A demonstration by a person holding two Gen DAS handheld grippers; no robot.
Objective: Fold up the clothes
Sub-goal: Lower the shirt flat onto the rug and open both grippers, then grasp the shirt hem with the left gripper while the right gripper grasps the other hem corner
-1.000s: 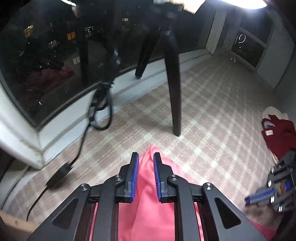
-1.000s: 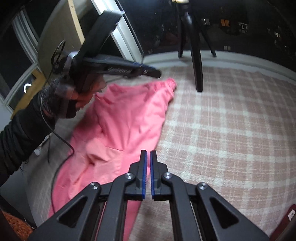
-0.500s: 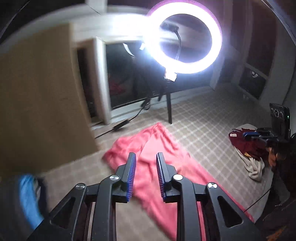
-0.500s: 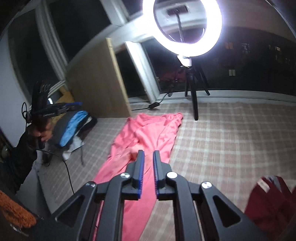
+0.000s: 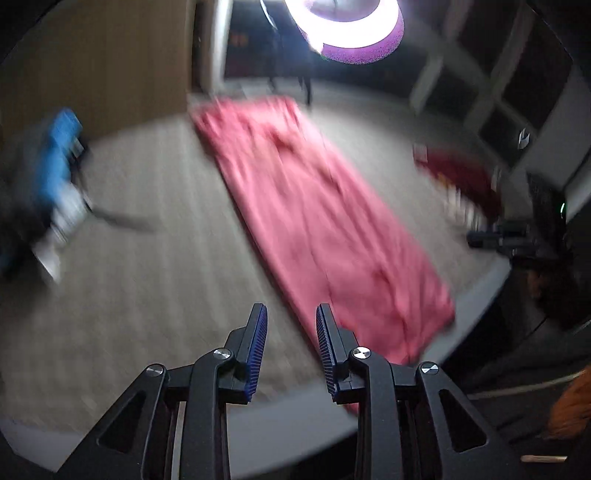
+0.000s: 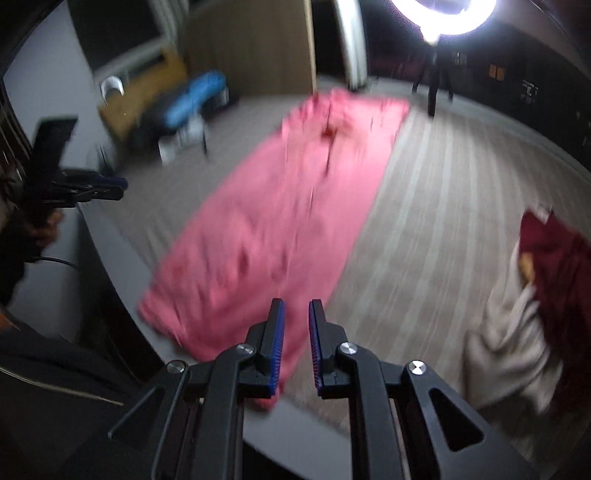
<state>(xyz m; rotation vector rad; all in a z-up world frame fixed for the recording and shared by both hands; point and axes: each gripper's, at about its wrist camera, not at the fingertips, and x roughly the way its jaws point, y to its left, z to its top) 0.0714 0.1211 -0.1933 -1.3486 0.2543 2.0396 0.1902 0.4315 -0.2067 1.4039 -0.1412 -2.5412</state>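
Lying flat, pink garment (image 5: 317,221) runs lengthwise toward ring light (image 5: 347,33).

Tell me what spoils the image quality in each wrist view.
Left wrist view: motion blur smears the pink garment and plaid mat; the ring light blows out at the top. Right wrist view: same blur on the garment and the dark red clothes; only the right gripper stays sharp.

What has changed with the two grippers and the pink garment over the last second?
Both grippers pulled back and up from the pink garment. The left gripper let go of it and now stands open; the right gripper opened slightly, empty. The garment stays spread on the carpet, the red clothes beside it.
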